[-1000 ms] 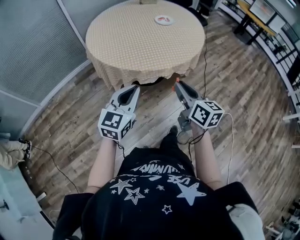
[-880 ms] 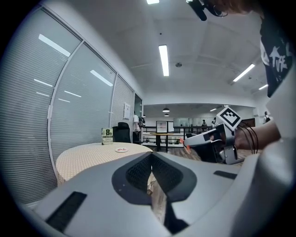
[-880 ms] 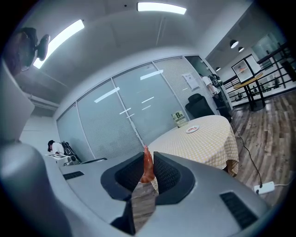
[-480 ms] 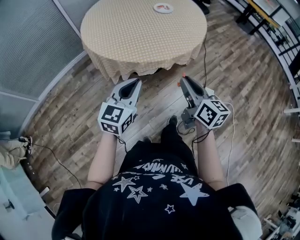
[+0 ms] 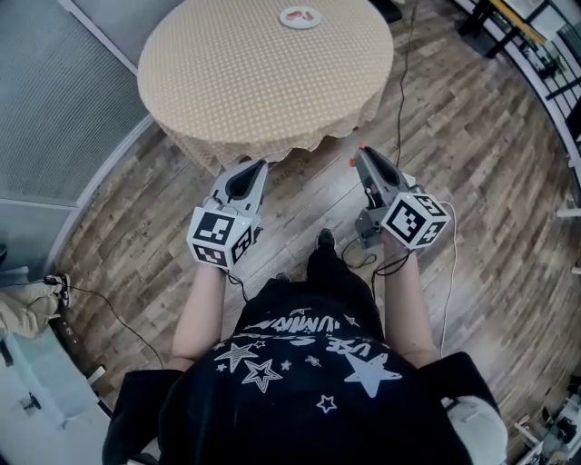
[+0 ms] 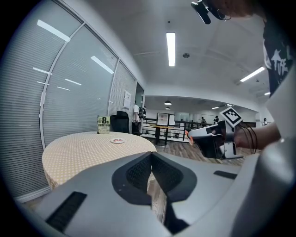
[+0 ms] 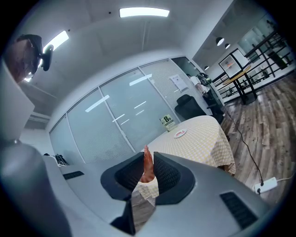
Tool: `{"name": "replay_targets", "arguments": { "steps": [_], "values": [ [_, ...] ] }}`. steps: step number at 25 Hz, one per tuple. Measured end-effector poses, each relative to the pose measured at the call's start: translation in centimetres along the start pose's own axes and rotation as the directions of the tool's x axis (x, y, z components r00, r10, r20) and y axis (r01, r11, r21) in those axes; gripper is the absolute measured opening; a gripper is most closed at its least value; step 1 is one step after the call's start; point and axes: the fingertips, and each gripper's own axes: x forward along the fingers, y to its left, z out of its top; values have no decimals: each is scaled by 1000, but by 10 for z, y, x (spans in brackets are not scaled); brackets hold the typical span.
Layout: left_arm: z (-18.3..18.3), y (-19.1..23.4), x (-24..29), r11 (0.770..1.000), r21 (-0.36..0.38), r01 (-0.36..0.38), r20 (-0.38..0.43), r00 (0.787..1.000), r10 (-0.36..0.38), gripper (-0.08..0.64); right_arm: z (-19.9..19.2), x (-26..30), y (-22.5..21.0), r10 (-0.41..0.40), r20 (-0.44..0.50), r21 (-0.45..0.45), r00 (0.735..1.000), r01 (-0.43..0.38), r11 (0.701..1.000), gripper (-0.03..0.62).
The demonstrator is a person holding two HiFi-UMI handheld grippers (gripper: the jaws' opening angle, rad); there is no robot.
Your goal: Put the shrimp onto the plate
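orange shrimp is being pinched upright between the nearly closed jaws of the right gripper, with its tip poking out above them. the left gripper is being carried with its jaws pressed together on nothing. both are being held over the wooden floor, just short of the near edge of the round cloth-covered table. the plate is sitting well apart, at the table's far side, with something red already on it. the hold is judged to be thin, since only a narrow part of the shrimp is being gripped. it could be shaken loose during the long reach across the table and dropped short of the plate or onto the floor.
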Motion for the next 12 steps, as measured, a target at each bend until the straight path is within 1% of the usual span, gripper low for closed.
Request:
{"name": "replay_targets", "arguments": {
  "steps": [6, 10, 12],
  "values": [
    [13, 17, 44, 996, -28, -84, -25, 996, 83, 8, 42, 37, -46, 53, -23, 4, 998, -53, 999, 71],
    [24, 17, 72, 990, -29, -137, -16, 991, 136, 8, 54, 56, -68, 104, -74, 1, 992, -104, 995, 71],
    [28, 16, 82, 986, -28, -165, -1, 986, 165, 8, 56, 64, -77, 127, -86, 22, 988, -126, 992, 71]
  ]
}}
